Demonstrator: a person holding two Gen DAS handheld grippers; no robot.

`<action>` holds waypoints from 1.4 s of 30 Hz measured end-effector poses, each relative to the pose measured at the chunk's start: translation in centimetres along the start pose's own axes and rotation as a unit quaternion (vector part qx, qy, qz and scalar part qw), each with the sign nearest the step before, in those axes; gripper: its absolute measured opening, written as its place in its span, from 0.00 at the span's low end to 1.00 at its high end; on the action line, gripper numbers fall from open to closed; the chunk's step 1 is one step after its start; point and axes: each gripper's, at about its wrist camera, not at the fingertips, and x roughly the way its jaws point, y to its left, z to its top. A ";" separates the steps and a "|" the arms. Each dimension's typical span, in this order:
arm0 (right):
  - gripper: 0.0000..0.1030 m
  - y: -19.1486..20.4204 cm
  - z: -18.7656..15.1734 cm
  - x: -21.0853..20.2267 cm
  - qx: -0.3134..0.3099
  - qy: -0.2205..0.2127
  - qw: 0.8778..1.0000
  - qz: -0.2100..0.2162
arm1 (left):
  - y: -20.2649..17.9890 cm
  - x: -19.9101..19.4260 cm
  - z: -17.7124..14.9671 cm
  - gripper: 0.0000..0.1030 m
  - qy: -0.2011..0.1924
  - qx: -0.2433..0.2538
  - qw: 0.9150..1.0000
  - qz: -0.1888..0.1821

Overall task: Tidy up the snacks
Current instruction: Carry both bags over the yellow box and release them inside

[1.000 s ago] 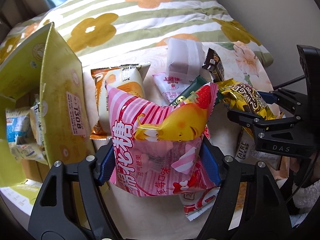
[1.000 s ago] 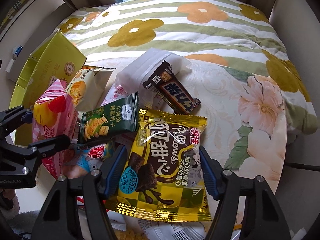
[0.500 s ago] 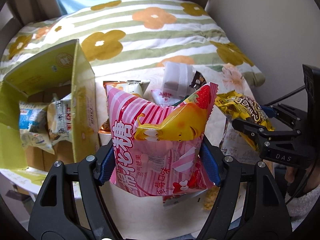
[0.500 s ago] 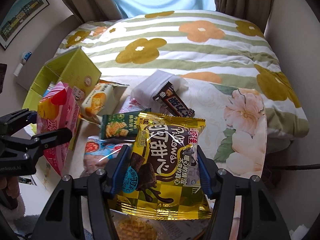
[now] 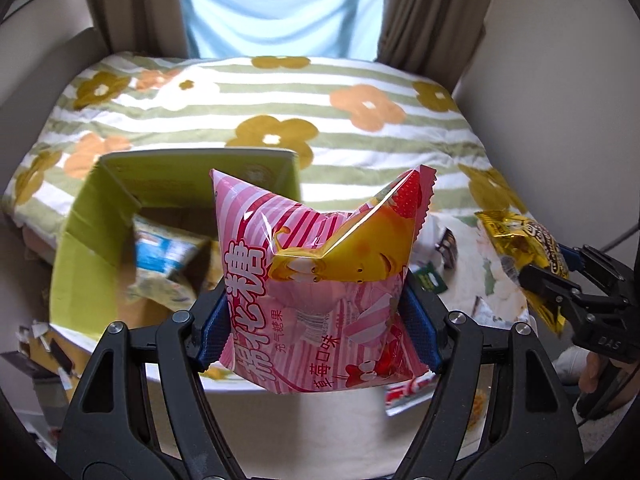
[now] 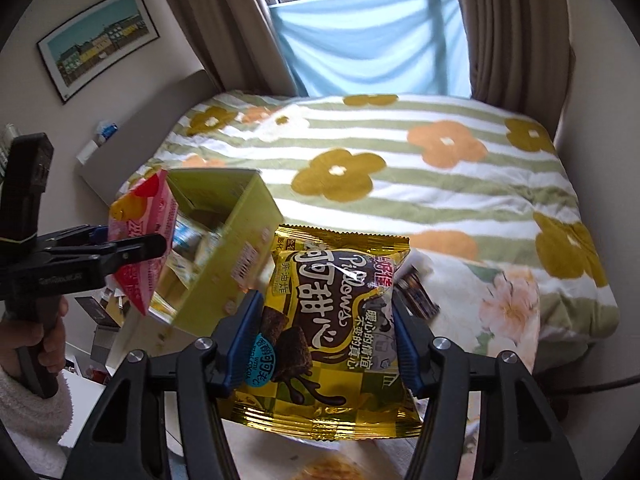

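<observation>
left wrist and right wrist: two snack bags held up, much below them hidden

left wrist view has the left gripper with its jaws pinching a pink marshmallow bag by both side edges, held up in the air in front of an open green cardboard box. the bag covers the box's near right corner and most of the snack pile on the bed. inside the box only a blurred blue-and-white packet can be made out; its print cannot be read. to the right of the bag, a dark green packet and a dark wrapper are only partly visible on the bed. at the right edge the right gripper is cut off by the frame.

right wrist view shows the right gripper, its jaws having just been closing, now pinching a gold cocoa pillows bag between the blue pads. the bag hangs clear of the bed and hides what lies under it. a dark chocolate bar shows only past its right edge, blurred. the box sits to the left, smeared by motion. further left the left gripper holds the pink bag edge-on, gripped by a hand in a fuzzy white sleeve. something round and golden at the bottom edge is cut off and cannot be identified.
</observation>
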 end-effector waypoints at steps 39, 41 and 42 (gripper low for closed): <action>0.54 17.9 5.0 16.1 0.034 0.066 0.997 0.018 | 22.9 5.7 -2.0 0.98 0.060 0.002 0.998 0.017; 0.54 18.3 5.1 16.3 0.030 0.069 0.997 0.024 | 23.0 5.4 -2.2 0.98 0.059 0.003 0.998 0.022; 0.55 18.3 5.1 16.4 0.028 0.071 0.997 0.028 | 23.0 5.3 -2.3 0.98 0.058 0.004 0.998 0.028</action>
